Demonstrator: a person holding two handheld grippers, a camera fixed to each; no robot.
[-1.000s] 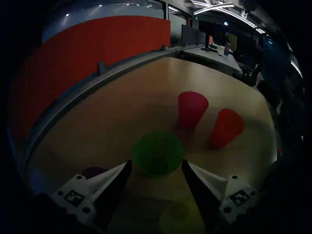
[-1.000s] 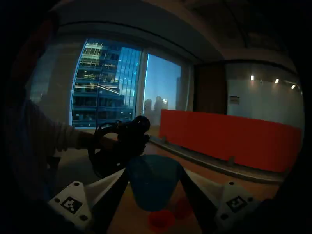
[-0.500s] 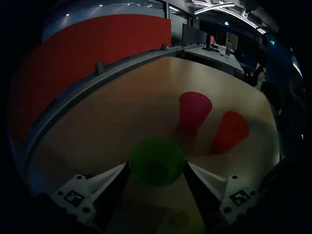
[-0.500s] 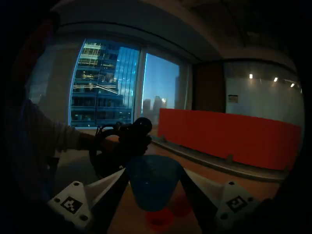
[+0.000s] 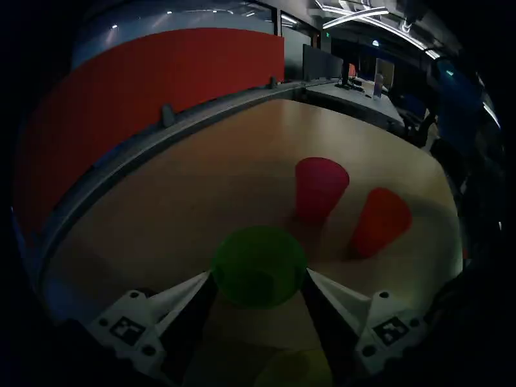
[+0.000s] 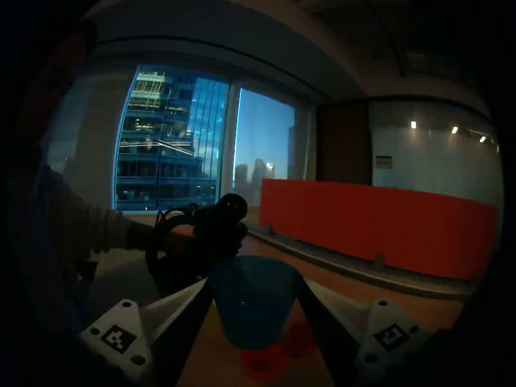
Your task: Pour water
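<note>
Left tool [image 5: 258,277] clasping green cup [image 5: 259,261], right tool [image 6: 253,284] clasping blue cup [image 6: 253,306], pink cup [image 5: 319,187] and orange cup [image 5: 380,219] standing together on table [image 5: 213,168] beyond.

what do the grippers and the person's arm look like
Both the left gripper and right gripper have white wedge-shaped fingers with dark inner faces and a square black-and-white marker on each. The arm wears a pale long sleeve.

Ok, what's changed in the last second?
The green cup now sits deeper between the fingers of the left gripper, filling the gap; whether it's clamped is unclear. The right gripper holds the blue cup as before; pink cup and orange cup unmoved.
</note>
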